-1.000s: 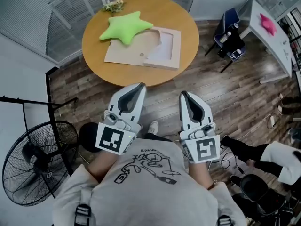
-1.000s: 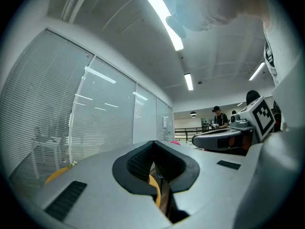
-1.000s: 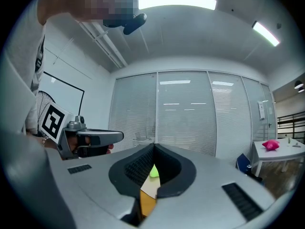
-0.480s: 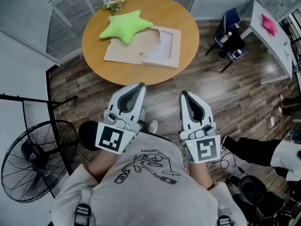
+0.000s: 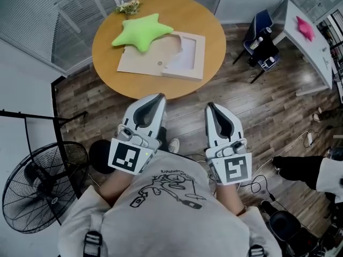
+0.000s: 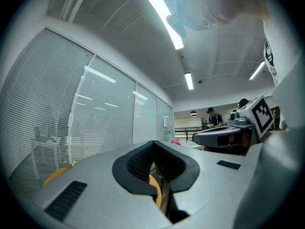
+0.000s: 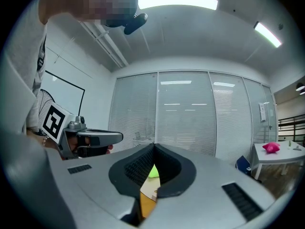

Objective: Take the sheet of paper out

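Paper (image 5: pixel 185 58) shows white in the open side of a tan cardboard envelope (image 5: pixel 143 62) on a round table (image 5: pixel 128 84), well ahead of both grippers and roughly in line with the gap between them. A green star cushion (image 5: pixel 142 31) overlaps the envelope's far left corner. The left gripper (image 5: pixel 158 98) and the right gripper (image 5: pixel 210 107) sit side by side, well short of the table, each with jaws pressed together and empty.

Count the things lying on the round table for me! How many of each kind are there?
Green star cushion: 1
Tan cardboard sleeve: 1
White sheet of paper, in the sleeve: 1
Little bunch of flowers: 1
Total: 4
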`<state>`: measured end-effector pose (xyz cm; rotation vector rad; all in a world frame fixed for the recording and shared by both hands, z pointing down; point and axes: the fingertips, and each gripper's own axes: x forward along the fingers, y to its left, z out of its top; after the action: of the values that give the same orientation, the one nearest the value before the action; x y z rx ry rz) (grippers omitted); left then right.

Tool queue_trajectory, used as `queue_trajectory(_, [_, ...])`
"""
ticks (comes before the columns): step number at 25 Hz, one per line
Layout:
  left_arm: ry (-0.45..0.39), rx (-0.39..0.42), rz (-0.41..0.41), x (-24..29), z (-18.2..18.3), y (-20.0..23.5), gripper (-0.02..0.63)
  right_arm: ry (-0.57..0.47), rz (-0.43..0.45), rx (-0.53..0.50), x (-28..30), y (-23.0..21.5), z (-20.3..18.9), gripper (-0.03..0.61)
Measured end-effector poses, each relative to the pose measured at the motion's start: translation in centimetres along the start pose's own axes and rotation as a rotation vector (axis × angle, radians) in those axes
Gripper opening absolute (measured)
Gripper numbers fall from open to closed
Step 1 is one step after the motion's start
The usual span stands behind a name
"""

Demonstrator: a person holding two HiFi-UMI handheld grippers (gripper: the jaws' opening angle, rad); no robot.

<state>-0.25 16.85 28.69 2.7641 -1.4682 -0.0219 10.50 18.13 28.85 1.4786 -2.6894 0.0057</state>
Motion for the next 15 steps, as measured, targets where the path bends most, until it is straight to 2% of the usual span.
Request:
queue_trajectory(6, [-0.020,0.002,-0.007,1.0,0.3,1.6,0.014,-0.046,0.003,-0.004,2.1,0.0,0.8,0.005])
queue_trajectory(12, [-0.012,0.012,-0.016,2.8,0.2,3.5,0.014,0.021,-0.001,0.002,4.4,-1.1,-0.1,0.005])
queue_trajectory(15, [-0.011,0.009,-0.017,3.8,0.1,4.7,0.015,0.020,-0.010,-0.007,5.8,-1.8,0.0,0.005])
